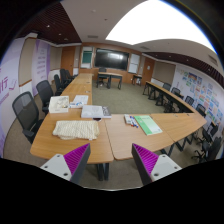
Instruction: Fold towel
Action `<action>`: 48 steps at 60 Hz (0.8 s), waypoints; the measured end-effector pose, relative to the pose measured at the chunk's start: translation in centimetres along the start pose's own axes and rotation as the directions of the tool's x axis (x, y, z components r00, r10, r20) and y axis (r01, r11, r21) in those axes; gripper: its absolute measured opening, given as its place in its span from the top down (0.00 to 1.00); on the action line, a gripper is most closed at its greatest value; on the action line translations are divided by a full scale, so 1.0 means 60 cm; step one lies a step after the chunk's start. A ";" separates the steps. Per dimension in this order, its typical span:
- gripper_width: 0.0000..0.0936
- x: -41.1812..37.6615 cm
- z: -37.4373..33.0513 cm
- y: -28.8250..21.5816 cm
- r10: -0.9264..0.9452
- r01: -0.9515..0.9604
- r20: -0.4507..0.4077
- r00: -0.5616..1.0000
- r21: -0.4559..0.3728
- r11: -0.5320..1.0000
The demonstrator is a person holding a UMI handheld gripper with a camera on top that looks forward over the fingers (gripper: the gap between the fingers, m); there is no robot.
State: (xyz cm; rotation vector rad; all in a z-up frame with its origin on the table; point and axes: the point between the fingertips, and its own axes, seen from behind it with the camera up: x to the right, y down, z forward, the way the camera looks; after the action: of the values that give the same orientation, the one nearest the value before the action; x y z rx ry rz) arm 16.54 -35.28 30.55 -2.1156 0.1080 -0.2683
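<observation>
The gripper [108,163] hangs well above and short of the light wooden desk [112,135], its two purple-padded fingers [76,160] spread wide apart with nothing between them. The cream, ribbed cloth towel [76,129] lies flat on the desk, beyond the left finger and well apart from it. Behind the towel sit white papers [66,103] and an open booklet [96,112]; to the towel's right lies a green-covered book [146,124]. Black office chairs [27,112] stand left of the towel. The towel should be light, soft and limp (it will sag and drape when lifted), so a near corner or edge looks the best hold.
</observation>
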 end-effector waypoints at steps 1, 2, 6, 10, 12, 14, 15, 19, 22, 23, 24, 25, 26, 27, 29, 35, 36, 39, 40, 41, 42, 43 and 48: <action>0.09 -0.001 0.001 0.002 -0.001 0.001 -0.002 1.000 -0.003 1.000; 0.09 -0.001 0.001 0.005 -0.002 0.002 -0.003 1.000 -0.007 1.000; 0.09 -0.001 0.005 0.018 -0.010 0.010 -0.010 1.000 -0.025 1.000; 0.09 -0.006 0.015 0.045 -0.016 0.015 -0.019 1.000 -0.049 0.999; 0.09 -0.010 0.019 0.056 -0.017 0.016 -0.022 1.000 -0.062 0.998; 0.09 -0.014 0.022 0.068 -0.018 0.016 -0.025 1.000 -0.078 0.997; 0.09 -0.018 0.024 0.075 -0.017 0.015 -0.026 1.000 -0.085 0.996; 0.08 -0.039 0.028 0.102 -0.015 0.012 -0.021 1.000 -0.108 0.994; 0.09 -0.070 0.046 0.127 -0.017 0.015 -0.011 1.000 -0.113 0.994; 0.09 -0.081 0.049 0.134 -0.018 0.018 -0.006 1.000 -0.115 0.993; 0.09 -0.093 0.052 0.142 -0.020 0.020 0.000 1.000 -0.119 0.993; 0.09 -0.106 0.057 0.150 -0.021 0.021 0.005 1.000 -0.123 0.992; 0.09 -0.119 0.056 0.155 -0.020 0.022 0.012 1.000 -0.129 0.991; 0.09 -0.134 0.060 0.161 -0.020 0.022 0.019 1.000 -0.133 0.991; 0.09 -0.166 0.070 0.172 -0.017 0.022 0.037 0.999 -0.140 0.990; 0.08 -0.275 0.110 0.187 -0.014 0.027 0.087 0.996 -0.147 0.989; 0.09 -0.295 0.119 0.188 -0.012 0.027 0.097 0.995 -0.149 0.988; 0.08 -0.356 0.151 0.185 0.004 0.016 0.126 0.992 -0.155 0.988; 0.08 -0.375 0.162 0.182 0.011 0.010 0.135 0.991 -0.156 0.988; 0.08 -0.394 0.173 0.179 0.019 0.004 0.144 0.989 -0.157 0.988; 0.08 -0.414 0.185 0.174 0.028 -0.003 0.154 0.988 -0.156 0.988; 0.08 -0.433 0.197 0.169 0.036 -0.010 0.163 0.986 -0.155 0.988; 0.09 -0.519 0.264 0.139 0.049 -0.018 0.209 0.977 -0.148 0.989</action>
State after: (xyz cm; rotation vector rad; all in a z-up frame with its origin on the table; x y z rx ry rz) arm -9.76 -20.93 10.77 -2.2713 0.0386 -0.0128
